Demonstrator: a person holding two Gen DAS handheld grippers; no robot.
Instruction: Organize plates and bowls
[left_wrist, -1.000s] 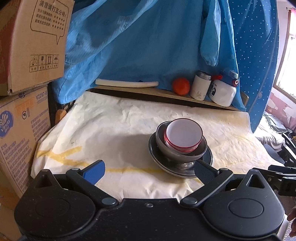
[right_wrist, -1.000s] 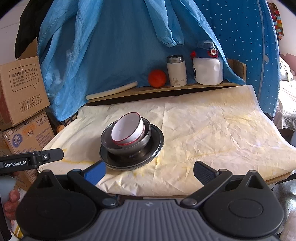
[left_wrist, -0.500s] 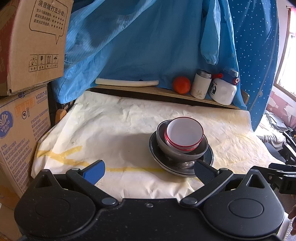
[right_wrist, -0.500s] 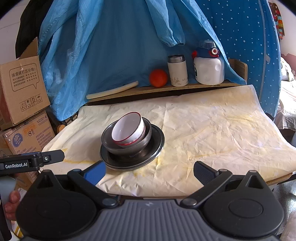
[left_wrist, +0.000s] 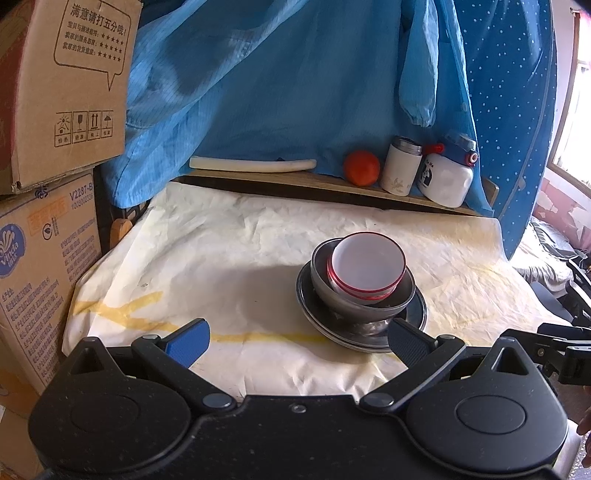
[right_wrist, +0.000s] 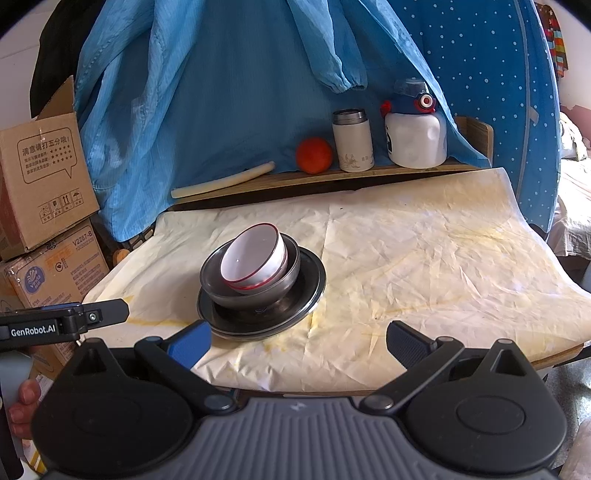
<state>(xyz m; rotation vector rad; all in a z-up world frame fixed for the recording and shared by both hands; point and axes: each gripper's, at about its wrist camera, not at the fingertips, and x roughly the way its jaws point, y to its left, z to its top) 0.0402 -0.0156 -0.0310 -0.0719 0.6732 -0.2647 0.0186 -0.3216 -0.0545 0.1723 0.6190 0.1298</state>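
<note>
Left wrist view: white red-rimmed bowl (left_wrist: 364, 267) sits tilted inside grey metal bowl (left_wrist: 360, 301) on dark metal plate (left_wrist: 415, 314), at one o'clock. Both the left gripper (left_wrist: 297, 341) and right gripper (right_wrist: 297, 341) are spread wide, holding nothing.

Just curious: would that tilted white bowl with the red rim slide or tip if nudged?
Probably. The white bowl sits tilted inside the metal bowl, so it may rock or slide. Its glossy surface looks slippery, and it could be breakable.
</note>
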